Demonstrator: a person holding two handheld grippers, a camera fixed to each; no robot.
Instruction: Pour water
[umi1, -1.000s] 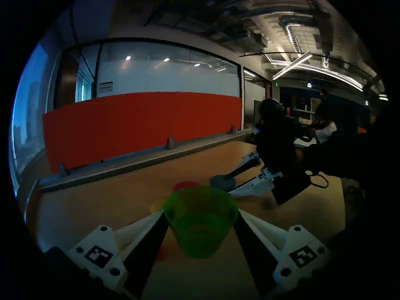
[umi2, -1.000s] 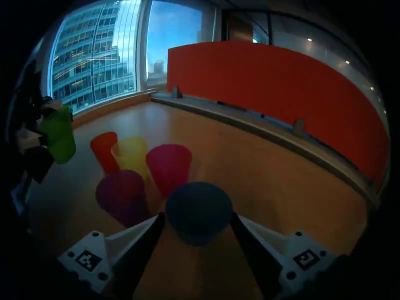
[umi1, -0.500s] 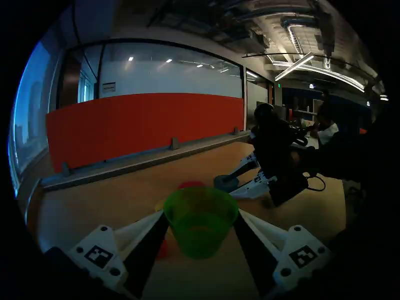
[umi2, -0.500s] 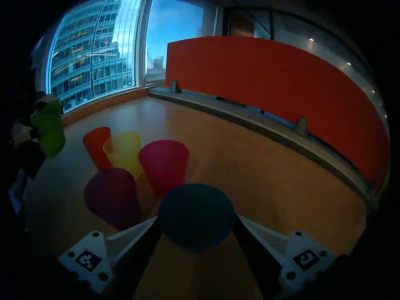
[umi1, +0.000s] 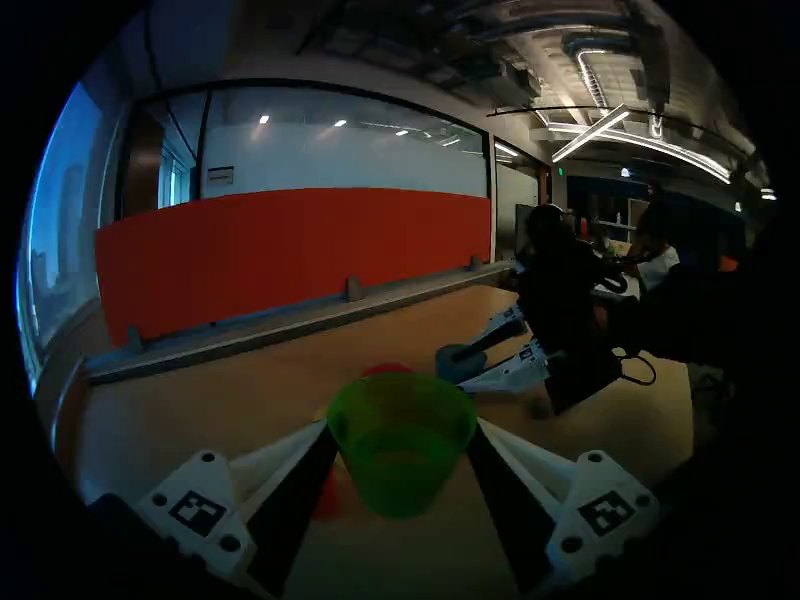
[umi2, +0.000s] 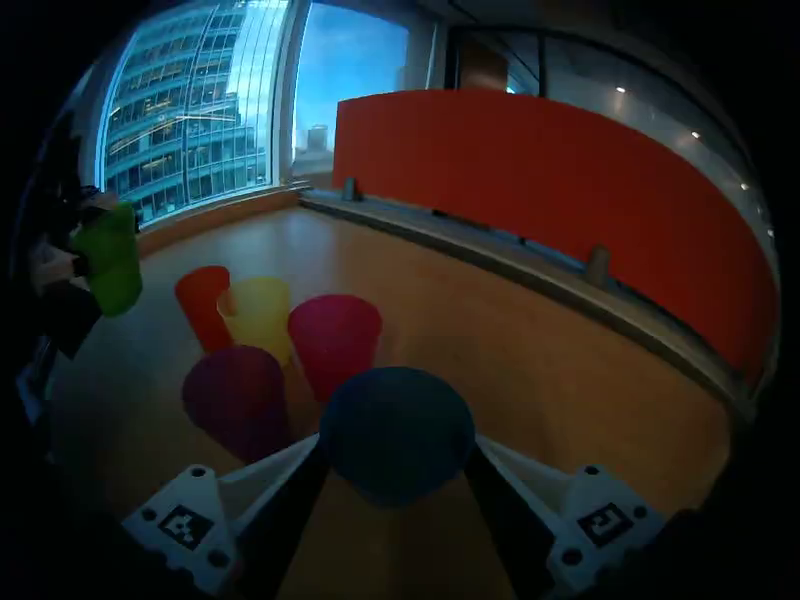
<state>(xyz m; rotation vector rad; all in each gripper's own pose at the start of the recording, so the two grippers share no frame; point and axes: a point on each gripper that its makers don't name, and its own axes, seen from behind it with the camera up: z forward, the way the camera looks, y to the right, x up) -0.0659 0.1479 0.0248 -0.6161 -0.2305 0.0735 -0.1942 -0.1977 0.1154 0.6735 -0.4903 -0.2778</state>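
Note:
In the left gripper view my left gripper (umi1: 402, 470) is shut on a translucent green cup (umi1: 402, 450), held upright above the wooden table (umi1: 200, 410). In the right gripper view my right gripper (umi2: 395, 470) is shut on a dark blue cup (umi2: 396, 432), also upright. The green cup (umi2: 108, 258) hangs at the far left there, in the other gripper. Across the table in the left gripper view the right gripper (umi1: 478, 362) holds the blue cup (umi1: 458, 362). Whether either cup holds water is too dim to tell.
Four cups stand together on the table: red (umi2: 204, 304), yellow (umi2: 258, 315), magenta (umi2: 334, 342) and purple (umi2: 238, 398). An orange partition (umi2: 560, 200) runs along the far table edge. A person (umi1: 660, 300) sits dark at the right.
Both held cups drifted only slightly. The right gripper view shifted a little, so the standing cups sit marginally lower and to the right than half a second ago.

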